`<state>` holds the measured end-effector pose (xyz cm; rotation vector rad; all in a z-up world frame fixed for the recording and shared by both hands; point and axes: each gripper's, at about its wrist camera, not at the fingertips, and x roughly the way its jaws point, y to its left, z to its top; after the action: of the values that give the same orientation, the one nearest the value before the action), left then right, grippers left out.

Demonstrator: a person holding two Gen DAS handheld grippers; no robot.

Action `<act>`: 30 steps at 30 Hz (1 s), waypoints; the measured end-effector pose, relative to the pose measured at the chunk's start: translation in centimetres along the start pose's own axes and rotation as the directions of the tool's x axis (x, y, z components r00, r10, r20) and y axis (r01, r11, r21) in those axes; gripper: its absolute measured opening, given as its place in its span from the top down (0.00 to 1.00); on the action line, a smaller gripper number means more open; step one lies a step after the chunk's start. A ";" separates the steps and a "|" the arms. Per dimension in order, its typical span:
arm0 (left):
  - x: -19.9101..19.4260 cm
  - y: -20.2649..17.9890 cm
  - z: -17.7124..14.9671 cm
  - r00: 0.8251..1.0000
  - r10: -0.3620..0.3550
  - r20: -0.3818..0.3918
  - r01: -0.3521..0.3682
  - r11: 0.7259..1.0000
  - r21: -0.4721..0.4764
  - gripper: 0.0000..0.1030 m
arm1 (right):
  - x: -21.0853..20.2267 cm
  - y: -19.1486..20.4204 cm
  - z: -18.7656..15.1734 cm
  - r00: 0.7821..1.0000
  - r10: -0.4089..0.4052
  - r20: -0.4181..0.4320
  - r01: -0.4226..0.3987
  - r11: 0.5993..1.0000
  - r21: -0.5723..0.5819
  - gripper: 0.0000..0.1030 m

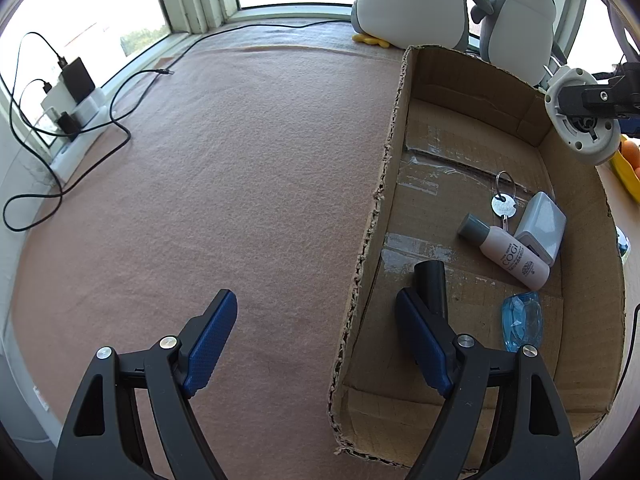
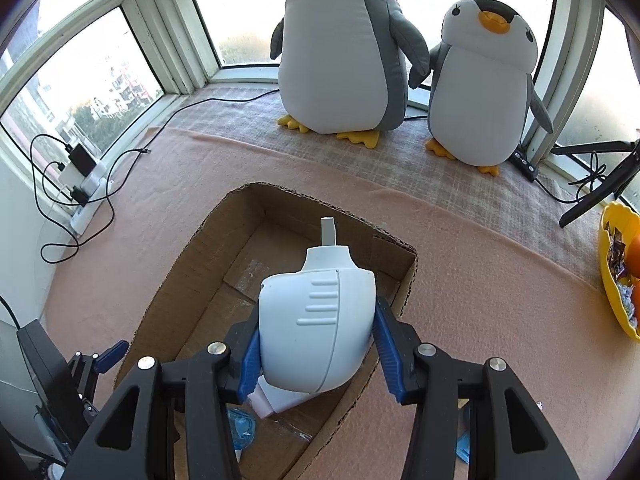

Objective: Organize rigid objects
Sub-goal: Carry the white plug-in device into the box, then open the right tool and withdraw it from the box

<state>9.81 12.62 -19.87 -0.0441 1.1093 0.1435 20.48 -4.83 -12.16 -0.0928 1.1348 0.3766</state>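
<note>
An open cardboard box (image 1: 384, 200) lies on the pink cloth. Inside it are a key on a ring (image 1: 504, 204), a pink bottle (image 1: 512, 256), a grey-blue case (image 1: 544, 224), a clear blue plastic item (image 1: 522, 322) and a black tube (image 1: 432, 284). My left gripper (image 1: 316, 300) is open and straddles the box's left wall, one finger over the cloth, the other inside by the tube. My right gripper (image 2: 316, 332) is shut on a white plastic device (image 2: 316, 288), held above the box (image 2: 192, 248). In the left wrist view, that device (image 1: 580, 120) hangs over the box's far right corner.
Two plush penguins (image 2: 340, 52) (image 2: 480, 80) stand at the window behind the box. A power strip with chargers and black cables (image 1: 76, 92) lies at the left. A yellow bowl (image 2: 612, 280) and black tripod legs (image 2: 600, 184) are at the right.
</note>
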 end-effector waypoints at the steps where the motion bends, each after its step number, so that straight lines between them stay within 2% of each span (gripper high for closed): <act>1: 0.0 0.0 0.0 1.000 0.000 0.000 0.000 1.000 0.000 0.19 | 0.3 0.2 0.0 1.000 -0.001 -0.004 0.001 1.000 -0.004 0.56; 18: 0.0 0.0 0.0 1.000 0.000 0.000 0.000 1.000 0.000 0.19 | 2.4 0.6 0.6 0.999 -0.032 -0.027 0.032 0.999 -0.019 0.55; 20: 0.0 0.0 0.0 1.000 -0.002 0.000 0.002 1.000 0.001 0.19 | 2.2 0.7 0.6 0.999 -0.033 -0.015 0.033 0.999 -0.024 0.53; 22: 0.0 0.1 0.0 1.000 -0.001 0.001 0.001 1.000 0.001 0.19 | 1.8 0.8 0.8 0.999 -0.036 0.000 0.036 0.999 -0.031 0.45; 30: -0.1 0.3 0.1 1.000 0.000 0.001 0.000 1.000 0.002 0.19 | 1.0 0.9 0.9 0.999 -0.040 0.021 0.041 0.999 -0.033 0.41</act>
<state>9.80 12.97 -19.77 -0.0426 1.1080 0.1421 21.37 -3.52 -12.61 -0.1411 1.1054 0.3597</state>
